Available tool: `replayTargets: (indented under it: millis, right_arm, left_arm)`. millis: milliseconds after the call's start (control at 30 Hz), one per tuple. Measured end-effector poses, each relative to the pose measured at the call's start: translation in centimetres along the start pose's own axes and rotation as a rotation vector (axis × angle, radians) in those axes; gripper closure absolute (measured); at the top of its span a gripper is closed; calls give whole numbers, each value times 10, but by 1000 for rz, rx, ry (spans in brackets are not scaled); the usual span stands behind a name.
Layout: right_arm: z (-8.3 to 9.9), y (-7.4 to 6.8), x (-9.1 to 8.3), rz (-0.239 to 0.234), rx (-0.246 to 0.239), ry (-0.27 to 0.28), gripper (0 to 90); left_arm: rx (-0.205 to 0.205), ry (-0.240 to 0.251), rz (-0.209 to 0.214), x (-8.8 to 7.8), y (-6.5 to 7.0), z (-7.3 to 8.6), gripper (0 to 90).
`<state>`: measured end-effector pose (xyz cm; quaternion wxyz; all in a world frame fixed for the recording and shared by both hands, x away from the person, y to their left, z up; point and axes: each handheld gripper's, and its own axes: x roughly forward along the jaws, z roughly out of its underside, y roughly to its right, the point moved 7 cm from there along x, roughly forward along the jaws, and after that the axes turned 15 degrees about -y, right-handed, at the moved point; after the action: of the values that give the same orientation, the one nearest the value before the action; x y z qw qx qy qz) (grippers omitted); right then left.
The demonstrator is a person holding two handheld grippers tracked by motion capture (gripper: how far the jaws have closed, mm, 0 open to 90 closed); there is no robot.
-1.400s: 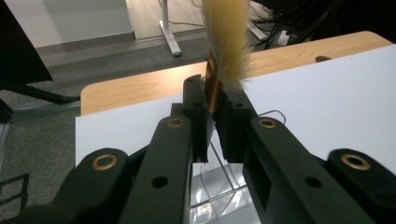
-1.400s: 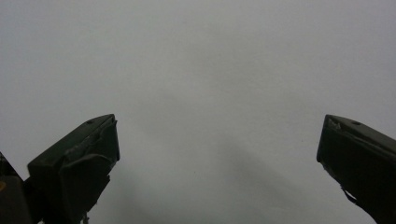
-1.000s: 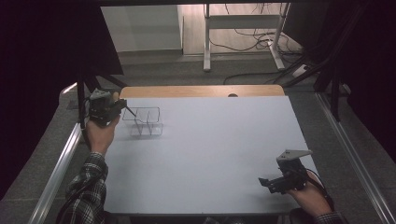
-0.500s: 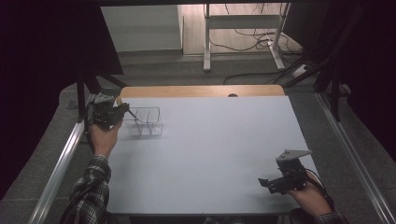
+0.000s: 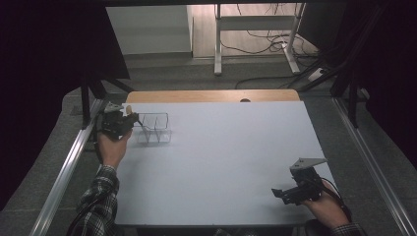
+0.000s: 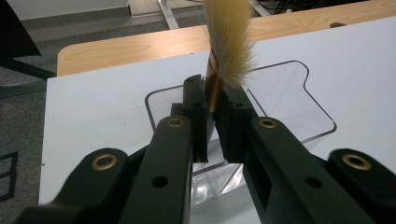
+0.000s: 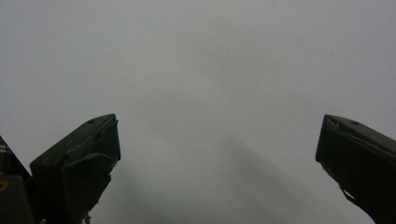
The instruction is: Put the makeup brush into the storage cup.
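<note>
A brush [image 6: 229,42] with pale bristles and a copper ferrule stands up between the jaws of my left gripper [image 6: 212,93], which is shut on it just below the bristles. Under and beyond it sits a clear plastic organizer [image 6: 289,98] with compartments. In the high view the left gripper [image 5: 129,119] hovers at the left end of that organizer [image 5: 153,129], near the white table's [image 5: 221,147] far left corner. My right gripper [image 5: 278,193] rests low near the front right, jaws wide apart. In its own view the right gripper [image 7: 217,140] has only bare table between its jaws.
A wooden strip [image 5: 211,96] runs along the table's far edge. Metal rails [image 5: 64,172] flank both sides. Beyond the table stand a desk frame [image 5: 255,34] and loose cables on the floor.
The left hand with the brush has drifted slightly toward the near side beside the organizer. The right hand has stayed put.
</note>
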<state>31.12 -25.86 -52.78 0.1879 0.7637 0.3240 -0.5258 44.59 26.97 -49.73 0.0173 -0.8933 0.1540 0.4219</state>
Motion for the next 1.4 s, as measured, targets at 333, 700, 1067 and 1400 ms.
replayTargets:
  millis: [333, 700, 1067, 1400]
  right_arm:
    - [0, 0, 0, -3, -2, -1, 0]
    - [0, 0, 0, -2, -2, 1, 0]
    - [0, 0, -1, -1, -1, 6, 0]
    - [0, 0, -1, -1, 0, 8, 0]
  left_arm:
    - [-22, -9, -9, 3, 0, -2, 291]
    - [3, -46, 5, 1, 0, 2, 23]
    - [34, -91, 21, 2, 6, 6, 10]
    - [48, -105, 30, -2, 8, 10, 0]
